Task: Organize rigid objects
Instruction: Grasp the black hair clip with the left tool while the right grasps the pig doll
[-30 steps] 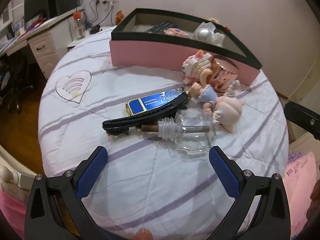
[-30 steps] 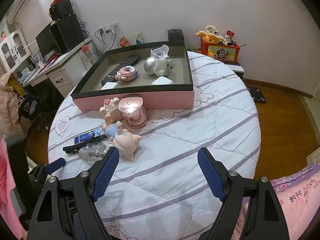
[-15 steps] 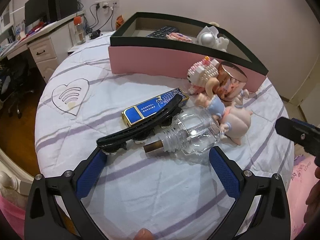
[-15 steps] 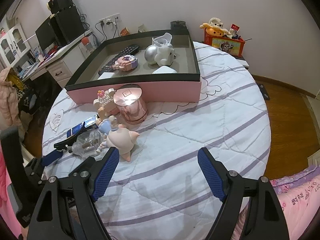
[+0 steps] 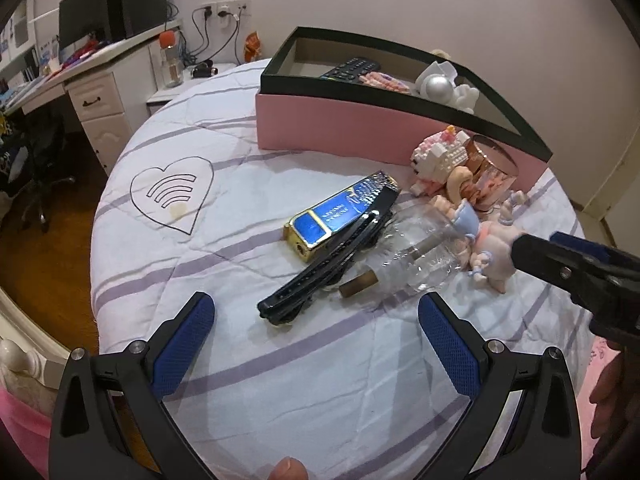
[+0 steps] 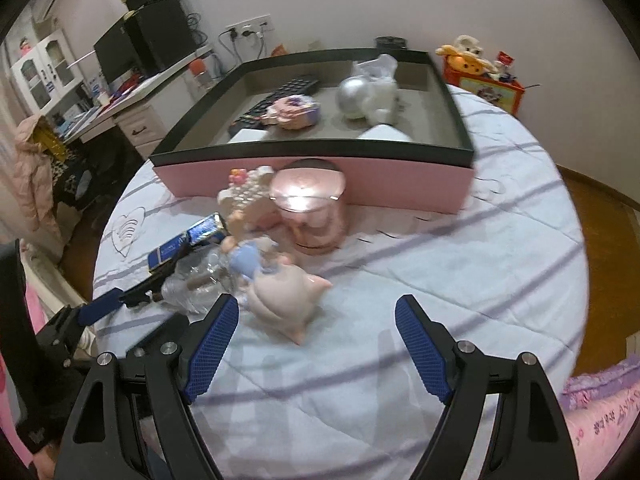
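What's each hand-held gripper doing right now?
Left hand-held gripper: open, empty, near the clear glass bottle.
Right hand-held gripper: open, empty.

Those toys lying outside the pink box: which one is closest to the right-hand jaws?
The pale pink pig, lying just ahead of the open right gripper. The blue-dressed doll and brick cat sit farther back.

One pink tray (image 5: 320,136), one remote (image 5: 352,68), one glass bottle (image 5: 416,256), one hair clip (image 5: 328,264), one phone (image 5: 340,216), one pig figurine (image 6: 288,296), one pink jar (image 6: 312,212)
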Demonstrator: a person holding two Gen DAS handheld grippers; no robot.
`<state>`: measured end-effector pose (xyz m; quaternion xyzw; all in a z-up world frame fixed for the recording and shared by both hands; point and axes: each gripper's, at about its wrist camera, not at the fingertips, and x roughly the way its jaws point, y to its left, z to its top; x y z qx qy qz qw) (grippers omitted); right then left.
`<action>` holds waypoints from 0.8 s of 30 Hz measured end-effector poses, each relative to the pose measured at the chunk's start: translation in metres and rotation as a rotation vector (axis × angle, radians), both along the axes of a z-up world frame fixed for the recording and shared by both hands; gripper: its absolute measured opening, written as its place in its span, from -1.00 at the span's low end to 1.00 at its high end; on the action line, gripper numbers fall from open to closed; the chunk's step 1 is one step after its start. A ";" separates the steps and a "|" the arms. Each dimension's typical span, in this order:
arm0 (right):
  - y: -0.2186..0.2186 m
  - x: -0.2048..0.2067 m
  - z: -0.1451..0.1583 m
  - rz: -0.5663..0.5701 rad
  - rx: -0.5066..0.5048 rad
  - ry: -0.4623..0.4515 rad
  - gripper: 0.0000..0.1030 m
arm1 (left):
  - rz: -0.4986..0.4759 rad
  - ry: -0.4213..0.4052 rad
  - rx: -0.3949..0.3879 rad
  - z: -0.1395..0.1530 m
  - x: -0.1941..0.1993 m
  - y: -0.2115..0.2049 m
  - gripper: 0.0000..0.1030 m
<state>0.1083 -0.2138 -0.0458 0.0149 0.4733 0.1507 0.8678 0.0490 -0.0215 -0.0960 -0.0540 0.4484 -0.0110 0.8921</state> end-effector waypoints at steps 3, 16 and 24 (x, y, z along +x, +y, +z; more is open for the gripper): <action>0.009 0.012 -0.010 0.009 0.012 0.017 0.59 | 0.008 -0.004 -0.011 0.002 0.002 0.004 1.00; 0.021 0.014 -0.023 0.056 0.001 -0.001 -0.08 | 0.001 -0.011 -0.027 0.005 0.008 0.019 1.00; 0.012 0.004 -0.018 0.041 -0.009 -0.008 -0.15 | -0.013 -0.017 -0.042 0.004 0.007 0.024 1.00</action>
